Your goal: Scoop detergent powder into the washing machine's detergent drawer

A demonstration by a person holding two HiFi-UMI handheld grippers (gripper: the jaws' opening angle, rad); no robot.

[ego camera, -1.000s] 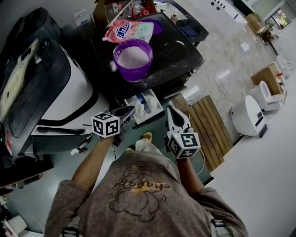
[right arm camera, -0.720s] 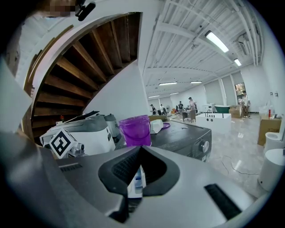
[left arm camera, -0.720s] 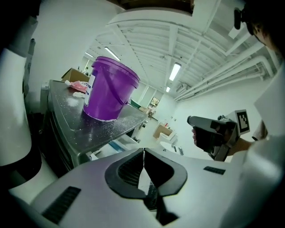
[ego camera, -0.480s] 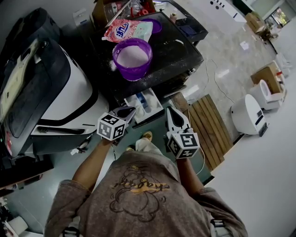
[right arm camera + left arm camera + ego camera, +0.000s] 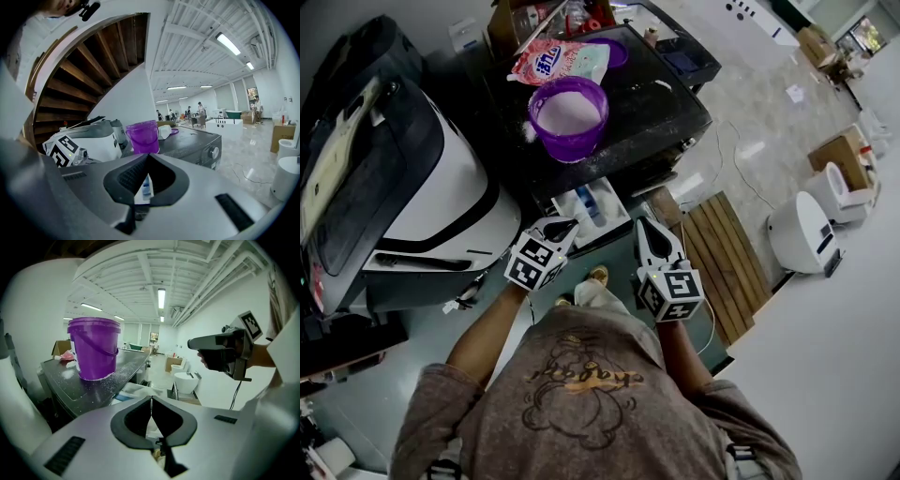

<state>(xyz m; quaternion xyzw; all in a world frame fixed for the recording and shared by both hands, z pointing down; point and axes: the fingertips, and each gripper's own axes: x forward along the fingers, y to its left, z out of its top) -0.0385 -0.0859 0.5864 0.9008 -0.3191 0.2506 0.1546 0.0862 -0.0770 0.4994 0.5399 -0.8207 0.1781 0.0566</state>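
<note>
A purple bucket (image 5: 569, 117) of white powder stands on the black washing machine top (image 5: 661, 103), with spilled powder around its base. Behind it lie a pink detergent bag (image 5: 560, 62) and a purple lid (image 5: 615, 52). The white detergent drawer (image 5: 592, 208) is pulled out below the front edge. My left gripper (image 5: 560, 227) is shut and empty, its tip just left of the drawer. My right gripper (image 5: 648, 226) is shut and empty, just right of it. The left gripper view shows the bucket (image 5: 93, 348), the right gripper view the bucket (image 5: 143, 136) too.
A large white appliance with a dark lid (image 5: 412, 178) stands to the left. A wooden pallet (image 5: 727, 262) lies on the floor to the right, with a white fixture (image 5: 802, 234) and a cardboard box (image 5: 844, 155) beyond. The person's shoe (image 5: 598, 276) is below the drawer.
My left gripper has shifted right and slightly down, toward the drawer, and its marker cube has rotated. The right gripper has stayed put.
</note>
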